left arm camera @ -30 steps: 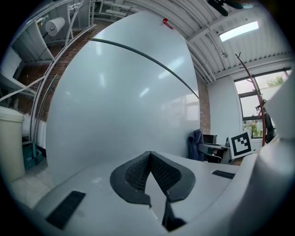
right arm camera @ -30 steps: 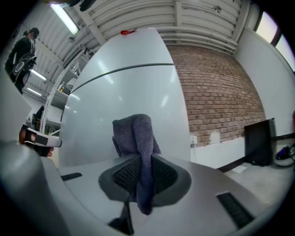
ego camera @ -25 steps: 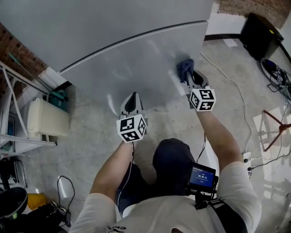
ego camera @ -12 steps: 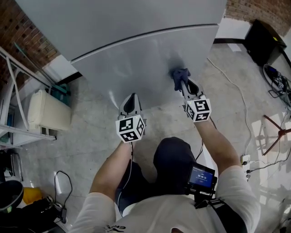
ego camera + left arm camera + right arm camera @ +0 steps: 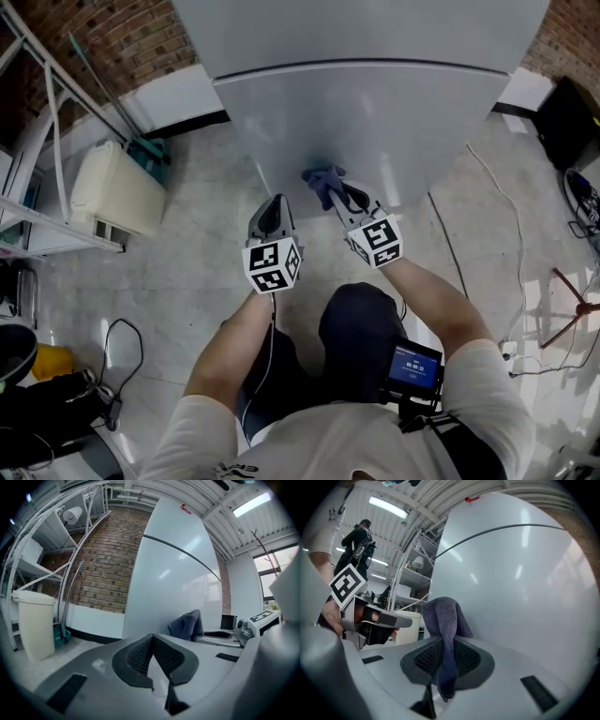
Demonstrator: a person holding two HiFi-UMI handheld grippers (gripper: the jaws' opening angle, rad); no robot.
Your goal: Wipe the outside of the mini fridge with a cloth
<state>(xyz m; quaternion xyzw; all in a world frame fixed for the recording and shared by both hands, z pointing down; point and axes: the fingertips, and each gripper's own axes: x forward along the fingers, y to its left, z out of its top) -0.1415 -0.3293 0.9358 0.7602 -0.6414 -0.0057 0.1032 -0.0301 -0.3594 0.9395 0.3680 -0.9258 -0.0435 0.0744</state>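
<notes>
The grey fridge [image 5: 375,103] stands in front of me, its lower door [image 5: 525,588] facing both grippers. A dark blue cloth [image 5: 323,180] is bunched against the lower door near its left bottom part. My right gripper [image 5: 339,199] is shut on that cloth [image 5: 446,620], which sticks up between its jaws. Left of it, my left gripper [image 5: 270,214] is shut with nothing in it [image 5: 152,641], a little back from the door. The cloth [image 5: 187,624] also shows beside the right gripper in the left gripper view.
A cream bin [image 5: 114,192] and a metal rack [image 5: 42,150] stand at the left by a brick wall [image 5: 103,37]. A white cable [image 5: 487,202] runs over the concrete floor at the right. A black box [image 5: 570,117] sits far right.
The right gripper has dragged the cloth leftward and down across the lower door, toward the left gripper. The head view has swung so the fridge sits more centred. The left gripper has held still.
</notes>
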